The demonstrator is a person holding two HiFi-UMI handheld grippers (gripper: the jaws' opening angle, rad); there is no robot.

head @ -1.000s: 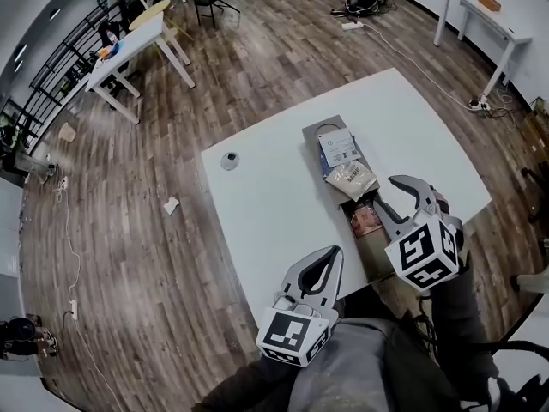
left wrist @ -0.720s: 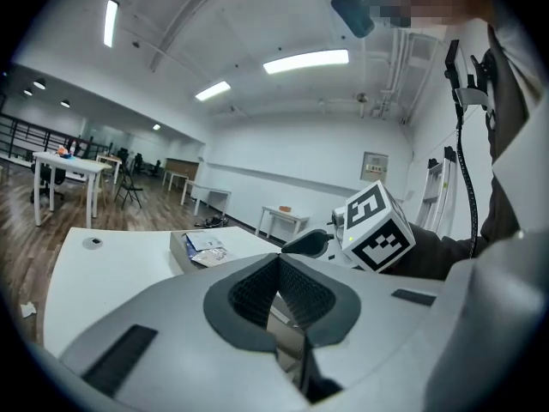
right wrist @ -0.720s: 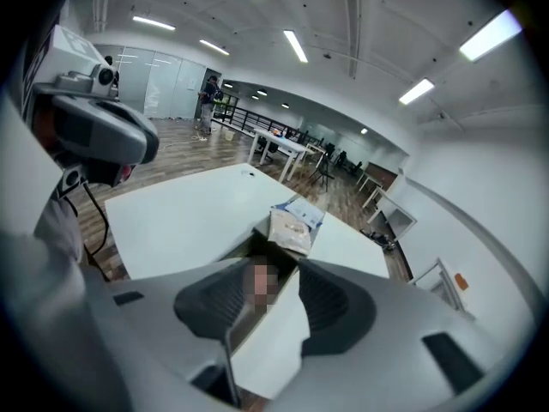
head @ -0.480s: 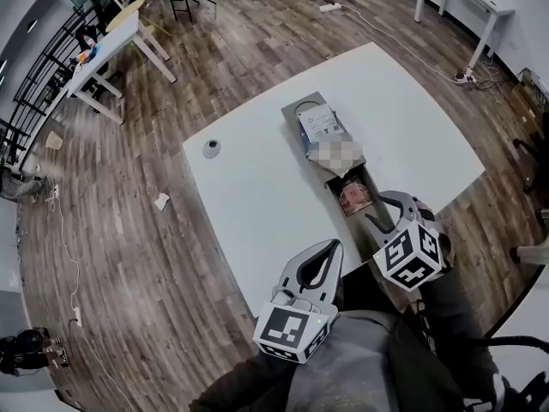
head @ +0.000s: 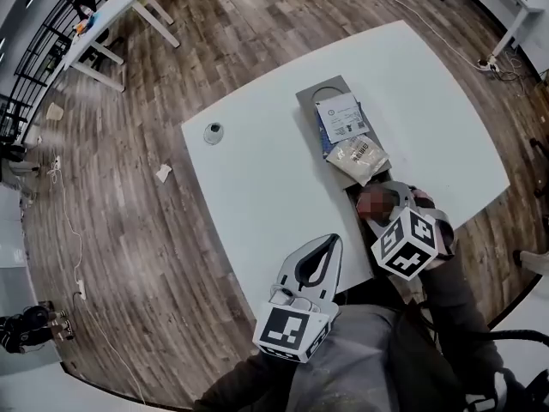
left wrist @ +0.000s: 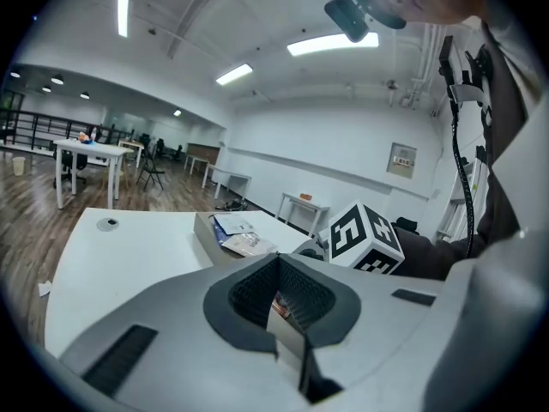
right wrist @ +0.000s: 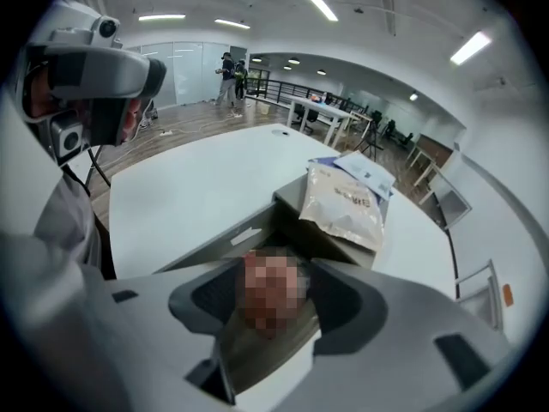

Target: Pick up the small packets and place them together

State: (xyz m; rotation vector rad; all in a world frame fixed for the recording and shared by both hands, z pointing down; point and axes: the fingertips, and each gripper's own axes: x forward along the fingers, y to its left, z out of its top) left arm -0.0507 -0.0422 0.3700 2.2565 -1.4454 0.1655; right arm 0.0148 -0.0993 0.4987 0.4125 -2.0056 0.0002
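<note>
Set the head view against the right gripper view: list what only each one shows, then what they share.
Only the head view: the left gripper, shut, and the marker cube on the right gripper.
Only the right gripper view: the person's headset and two people far across the room.
Both: the white table, the grey tray with a beige packet and a white packet, and the right gripper's fingers, which have just been opening, either side of a reddish packet in the tray.
</note>
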